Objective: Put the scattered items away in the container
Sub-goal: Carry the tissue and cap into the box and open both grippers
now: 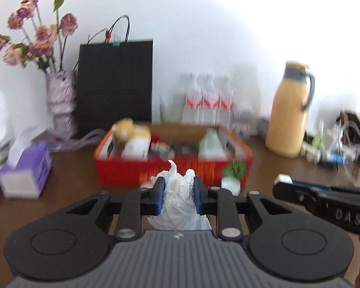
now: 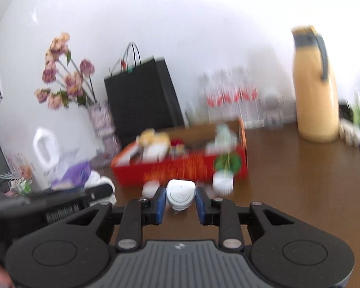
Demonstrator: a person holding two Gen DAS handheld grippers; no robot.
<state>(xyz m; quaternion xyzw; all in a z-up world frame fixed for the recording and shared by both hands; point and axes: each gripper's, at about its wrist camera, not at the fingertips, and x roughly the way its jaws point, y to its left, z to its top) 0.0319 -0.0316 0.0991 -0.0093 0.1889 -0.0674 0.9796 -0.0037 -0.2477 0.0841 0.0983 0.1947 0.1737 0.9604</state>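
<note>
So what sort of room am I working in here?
Probably a lived-in home or small office: a brown table against a white wall, holding a vase of dried roses, a yellow thermos jug and a purple tissue box.

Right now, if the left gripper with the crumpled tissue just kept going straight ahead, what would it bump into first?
Most likely the front wall of the red box, which sits directly ahead of the left gripper and its tissue. The picture is blurred, so the gripper may be high enough to pass over the rim.
</note>
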